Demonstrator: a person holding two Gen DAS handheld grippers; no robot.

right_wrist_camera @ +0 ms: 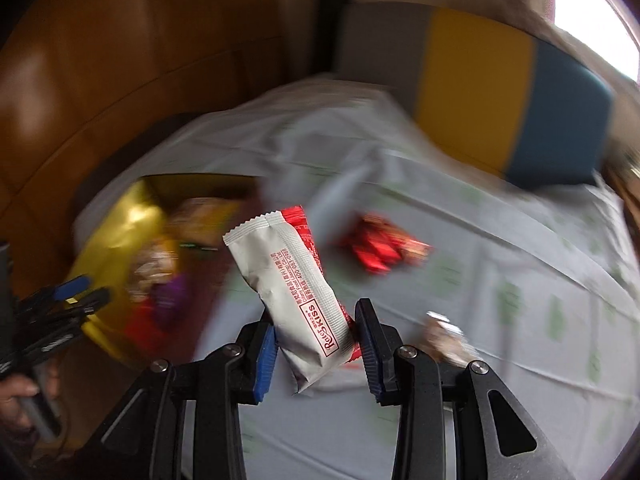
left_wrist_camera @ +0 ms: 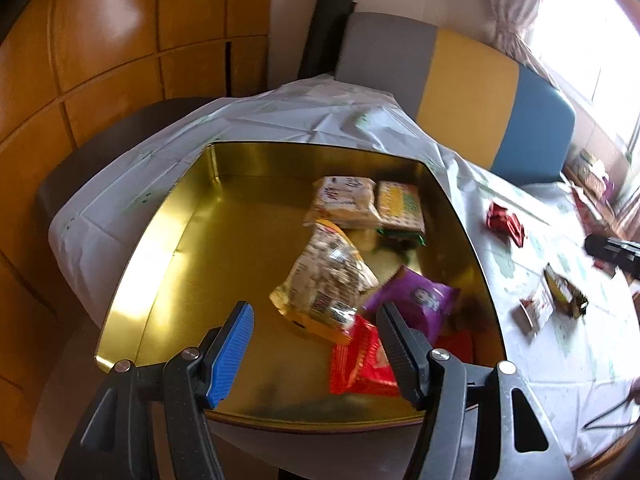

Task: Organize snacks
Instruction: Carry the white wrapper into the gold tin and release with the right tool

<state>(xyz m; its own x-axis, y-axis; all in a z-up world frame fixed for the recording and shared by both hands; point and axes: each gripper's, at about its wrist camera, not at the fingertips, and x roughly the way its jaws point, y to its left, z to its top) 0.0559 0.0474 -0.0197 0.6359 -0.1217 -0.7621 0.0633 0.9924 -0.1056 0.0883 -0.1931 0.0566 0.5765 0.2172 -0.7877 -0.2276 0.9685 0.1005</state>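
Looks like someone's home, dining corner probably. The counter [left_wrist_camera: 580,360] wears a creased white plastic tablecloth with pale green prints [left_wrist_camera: 304,116], there's a padded bench back in grey, yellow and blue panels [left_wrist_camera: 472,92] behind it, glossy orange-brown wooden wall panelling [left_wrist_camera: 112,40] on the left, and a pale gathered curtain [left_wrist_camera: 516,4] beside a bright window [left_wrist_camera: 580,40].

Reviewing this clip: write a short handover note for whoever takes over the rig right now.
Left gripper: open, empty, over the near edge of the gold tin.
Right gripper: shut on a white snack pack, held above the tablecloth.
Done: several packs lie in the tin, among them a purple pack.
Left: put the white pack in the tin, then the red packs and the other snacks on the cloth.
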